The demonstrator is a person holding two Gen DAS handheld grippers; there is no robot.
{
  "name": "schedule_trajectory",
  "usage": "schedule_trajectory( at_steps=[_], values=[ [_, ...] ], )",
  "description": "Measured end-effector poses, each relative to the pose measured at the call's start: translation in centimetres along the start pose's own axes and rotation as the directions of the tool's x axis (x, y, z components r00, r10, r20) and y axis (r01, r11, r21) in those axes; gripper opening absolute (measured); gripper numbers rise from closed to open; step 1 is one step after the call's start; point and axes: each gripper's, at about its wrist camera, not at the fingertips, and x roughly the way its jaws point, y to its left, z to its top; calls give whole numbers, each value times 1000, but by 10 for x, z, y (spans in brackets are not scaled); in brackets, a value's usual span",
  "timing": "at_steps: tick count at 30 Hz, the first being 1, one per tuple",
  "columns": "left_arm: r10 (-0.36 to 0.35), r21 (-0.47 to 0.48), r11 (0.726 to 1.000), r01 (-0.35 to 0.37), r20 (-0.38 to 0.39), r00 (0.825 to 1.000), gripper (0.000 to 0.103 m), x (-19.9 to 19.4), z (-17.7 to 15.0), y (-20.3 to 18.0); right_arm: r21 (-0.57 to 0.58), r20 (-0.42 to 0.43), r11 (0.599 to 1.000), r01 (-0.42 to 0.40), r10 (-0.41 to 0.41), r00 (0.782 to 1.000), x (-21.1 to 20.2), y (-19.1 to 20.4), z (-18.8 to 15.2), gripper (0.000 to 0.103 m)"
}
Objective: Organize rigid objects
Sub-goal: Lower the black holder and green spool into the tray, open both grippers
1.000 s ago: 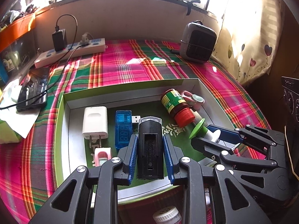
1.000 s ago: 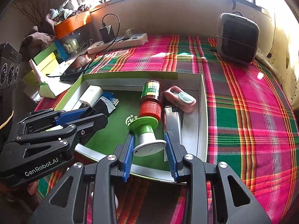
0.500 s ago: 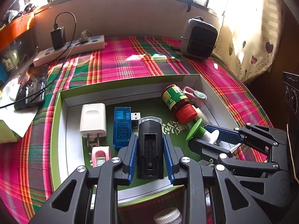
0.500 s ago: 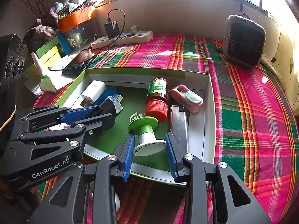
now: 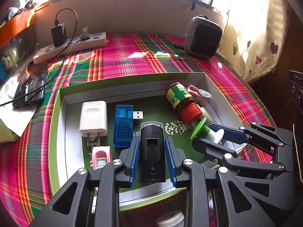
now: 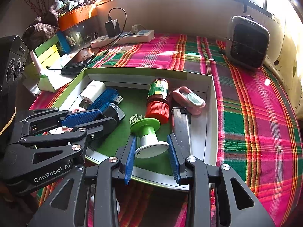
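Left gripper [image 5: 152,158]: blue pads pinching a black rectangular block [image 5: 152,155] at its long sides, over the near edge of the green box lid [image 5: 56,113].
Black block: oblong, with a recessed slot down its top face and a clear cap at its far end; it lies lengthwise along the fingers.
Right gripper [image 6: 151,154]: pads closed against the white base of a green-and-white spool [image 6: 149,138], near the lid's near edge, right of centre.
Spool: lying on its side, with the green flange facing away and the white disc end towards the camera; the flange touches the red cap of the bottle.
Bottle [image 6: 158,98]: brown, with a green label and a ribbed red cap, lying on its side towards the lid's far right corner.
Pink item [image 6: 189,100]: just right of the bottle, against the right wall.
White charger [image 5: 93,117]: left part of the lid, prongs pointing to the near edge.
Blue USB meter [image 5: 123,125]: just right of the charger, plug pointing right.
Plaid cloth [image 6: 255,123]: covers the table under the lid.
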Motion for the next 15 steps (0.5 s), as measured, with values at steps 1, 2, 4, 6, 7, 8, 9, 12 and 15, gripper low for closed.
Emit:
schedule_trajectory(
  at_steps=[1,2,4,6,7,8,9,12,15],
  values=[
    [0,1,1000,0,0,1000,26,0,0,0,-1,0,1000,1,-1,1000,0,0,0,35],
    [0,0,1000,0,-1,1000,26,0,0,0,-2,0,1000,2,-2,1000,0,0,0,35],
    [-1,-1,1000,1,0,1000,26,0,0,0,-2,0,1000,3,-3,1000,0,0,0,35],
    [-1,-3,1000,1,1,1000,26,0,0,0,-1,-1,1000,2,-2,1000,0,0,0,35],
    [-1,-3,1000,1,1,1000,26,0,0,0,0,-1,1000,4,-4,1000,0,0,0,35],
    [-2,-2,1000,2,2,1000,26,0,0,0,1,-1,1000,4,-4,1000,0,0,0,35],
    [-3,-3,1000,3,1,1000,26,0,0,0,2,-2,1000,4,-4,1000,0,0,0,35],
    [-1,0,1000,1,1,1000,26,0,-1,0,3,-2,1000,5,-5,1000,0,0,0,35],
    [-1,-2,1000,1,5,1000,26,-2,-1,-1,3,-3,1000,5,-5,1000,0,0,0,35]
  ],
)
